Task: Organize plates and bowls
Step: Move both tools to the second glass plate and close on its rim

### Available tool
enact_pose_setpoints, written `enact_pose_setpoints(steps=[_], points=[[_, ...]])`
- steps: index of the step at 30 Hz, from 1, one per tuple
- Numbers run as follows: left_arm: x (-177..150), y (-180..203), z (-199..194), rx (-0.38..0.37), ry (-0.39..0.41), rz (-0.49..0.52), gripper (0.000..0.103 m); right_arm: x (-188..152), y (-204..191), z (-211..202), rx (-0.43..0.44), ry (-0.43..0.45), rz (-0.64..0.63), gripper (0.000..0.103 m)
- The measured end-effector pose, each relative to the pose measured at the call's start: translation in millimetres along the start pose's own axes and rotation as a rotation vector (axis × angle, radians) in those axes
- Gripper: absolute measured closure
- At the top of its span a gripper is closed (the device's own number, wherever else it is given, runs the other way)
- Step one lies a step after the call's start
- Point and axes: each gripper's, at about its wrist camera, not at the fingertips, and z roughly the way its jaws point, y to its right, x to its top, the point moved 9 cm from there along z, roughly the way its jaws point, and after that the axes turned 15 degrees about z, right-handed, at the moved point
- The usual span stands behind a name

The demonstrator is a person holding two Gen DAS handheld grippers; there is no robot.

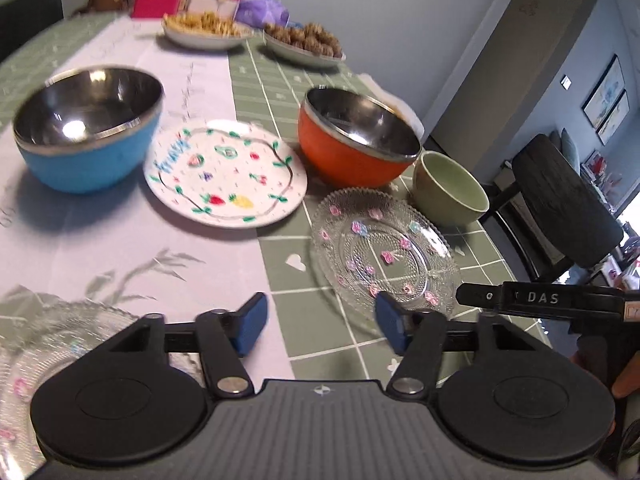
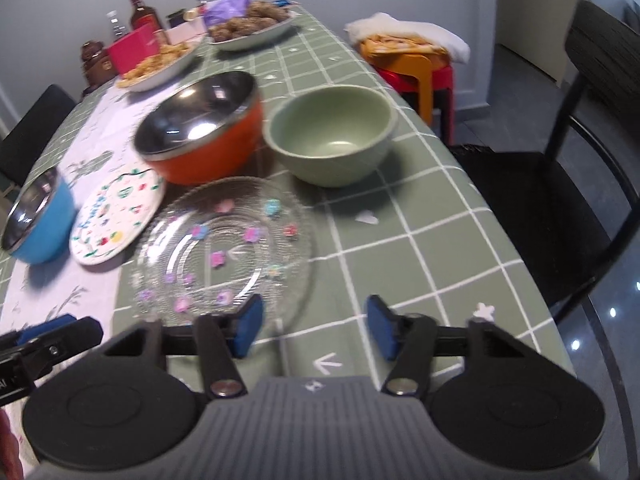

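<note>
While nothing is stacked yet, I am holding both claws low at the near edge with the glass plate (image 2: 224, 248) straight ahead of me. My right claw (image 2: 314, 326) is spread wide and gripping nothing, its left pad hanging just over that plate's near rim, which I judge is the easiest lip to pinch. My left claw (image 1: 320, 324) is also spread and empty, its right pad sitting near the same plate's near edge.

Just left of the glass plate the painted plate (image 2: 118, 216) is lying flat, and I think the two are meant to be stacked. Behind them the orange bowl (image 2: 204, 132) and the green bowl (image 2: 330, 136) are standing close together, with the blue bowl (image 1: 88, 128) at far left. A second glass plate (image 1: 52, 356) is showing blurred at my left claw's near left.

Room is tight: the green bowl is sitting near the table's (image 2: 440, 216) right edge, beside a black chair (image 2: 560, 184), so I am judging that any slide should go left toward the open runner (image 1: 120, 240). Farther back, two food dishes (image 1: 204, 30) are crowding the far end.
</note>
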Motion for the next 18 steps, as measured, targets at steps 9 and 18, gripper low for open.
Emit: enact_pose_setpoints(steps=[9,18], points=[[14,-3,16,-0.012,0.035,-0.077,0.051,9,1,0,0.073,-0.004,0.082,0.066],[8,-6,39,0.011,0.022,-0.133,0.081,6,-5,17,0.119,-0.054,0.137,0.08]])
